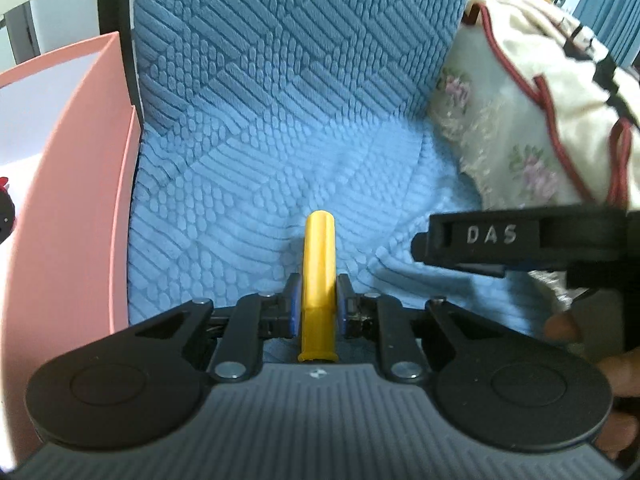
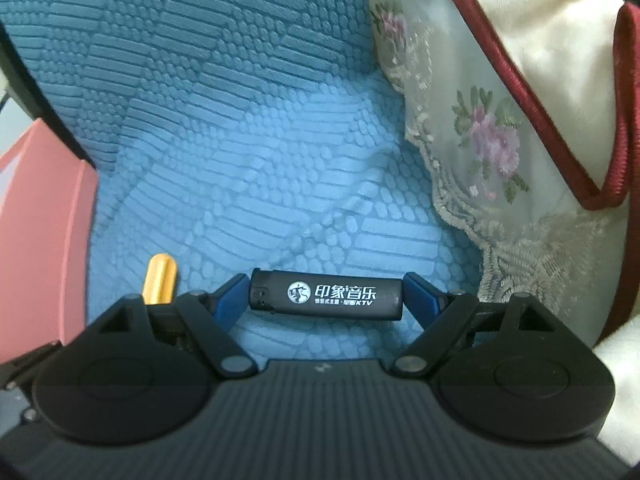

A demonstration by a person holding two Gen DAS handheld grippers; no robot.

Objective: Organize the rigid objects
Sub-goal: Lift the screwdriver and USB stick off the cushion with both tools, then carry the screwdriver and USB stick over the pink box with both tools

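My left gripper (image 1: pixel 317 300) is shut on a yellow plastic tube (image 1: pixel 319 264) that points forward above the blue textured seat cushion (image 1: pixel 280 160). My right gripper (image 2: pixel 325 300) is shut on a black lighter (image 2: pixel 326 295) with white print, held crosswise by its two ends between the blue pads. The yellow tube also shows in the right wrist view (image 2: pixel 159 278) at lower left. The right gripper's black body (image 1: pixel 520 240) shows at the right of the left wrist view.
A pink open box (image 1: pixel 72 200) stands left of the cushion, and it also shows in the right wrist view (image 2: pixel 44 232). A cream floral cloth with lace and red piping (image 2: pixel 500 120) lies on the right. The chair back (image 1: pixel 300 40) rises behind.
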